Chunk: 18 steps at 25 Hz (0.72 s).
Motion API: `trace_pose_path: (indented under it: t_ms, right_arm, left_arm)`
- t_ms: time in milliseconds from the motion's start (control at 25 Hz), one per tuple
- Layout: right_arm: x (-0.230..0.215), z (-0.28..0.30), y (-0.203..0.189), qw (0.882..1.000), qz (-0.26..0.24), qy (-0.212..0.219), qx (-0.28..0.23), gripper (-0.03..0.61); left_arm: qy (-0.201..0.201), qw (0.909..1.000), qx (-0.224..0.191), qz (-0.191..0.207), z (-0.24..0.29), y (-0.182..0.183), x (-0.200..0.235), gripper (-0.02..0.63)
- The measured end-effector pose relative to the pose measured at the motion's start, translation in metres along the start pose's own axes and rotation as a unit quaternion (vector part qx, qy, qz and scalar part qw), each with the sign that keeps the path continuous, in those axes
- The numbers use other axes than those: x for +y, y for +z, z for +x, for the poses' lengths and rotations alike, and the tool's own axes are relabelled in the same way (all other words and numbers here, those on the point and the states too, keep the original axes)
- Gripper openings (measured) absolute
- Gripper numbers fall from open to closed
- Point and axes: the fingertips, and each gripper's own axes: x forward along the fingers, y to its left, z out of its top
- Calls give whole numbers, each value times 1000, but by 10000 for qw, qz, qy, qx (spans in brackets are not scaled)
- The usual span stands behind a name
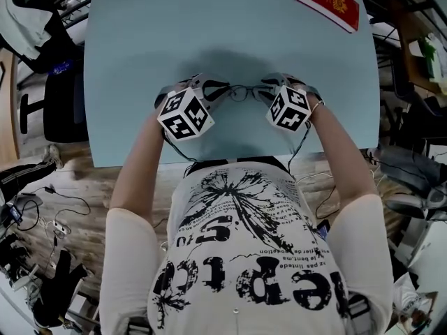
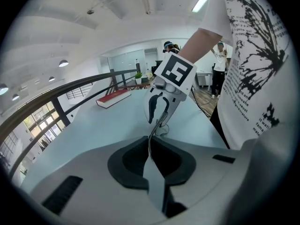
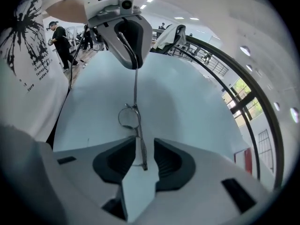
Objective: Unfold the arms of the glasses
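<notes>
1. Head view: pale blue worktop (image 1: 140, 47) over a wooden floor (image 1: 70, 180), red book (image 1: 328, 2) at its far corner.
2. Between the tools, the glasses (image 1: 241, 91): left tool (image 2: 151, 144) clenched on one end, right tool (image 3: 143, 153) parted around the other.

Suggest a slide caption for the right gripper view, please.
Right gripper, jaws apart, astride the glasses held by the left gripper.

Head view looks down; gripper views face each other, sharing glasses (image 1: 241, 93).
</notes>
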Motion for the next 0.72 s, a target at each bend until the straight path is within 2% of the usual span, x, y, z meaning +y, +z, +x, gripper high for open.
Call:
trace_pose_path:
  t_ms: [160,280,360,520,720]
  right_arm:
    - [11,12,30,9978,-483,417,161,92]
    - [18,25,39,9944,-743,643,380,91]
    - [20,32,43,9926,-880,691,475,86]
    - [21,40,53,9887,-1177,689,623,37]
    - [22,37,54,9857,-1386,723,621,28]
  left_arm:
    - [34,9999,2,-97,-1,-1,2,31]
    - [32,9997,38,-237,-2,-2,2,31]
    - [2,9997,76,-235,-1,-2,1,31]
    - [-43,9995,168,-271,-2,-2,3,31]
    - [-103,9982,372,-463,-3,-5,8,31]
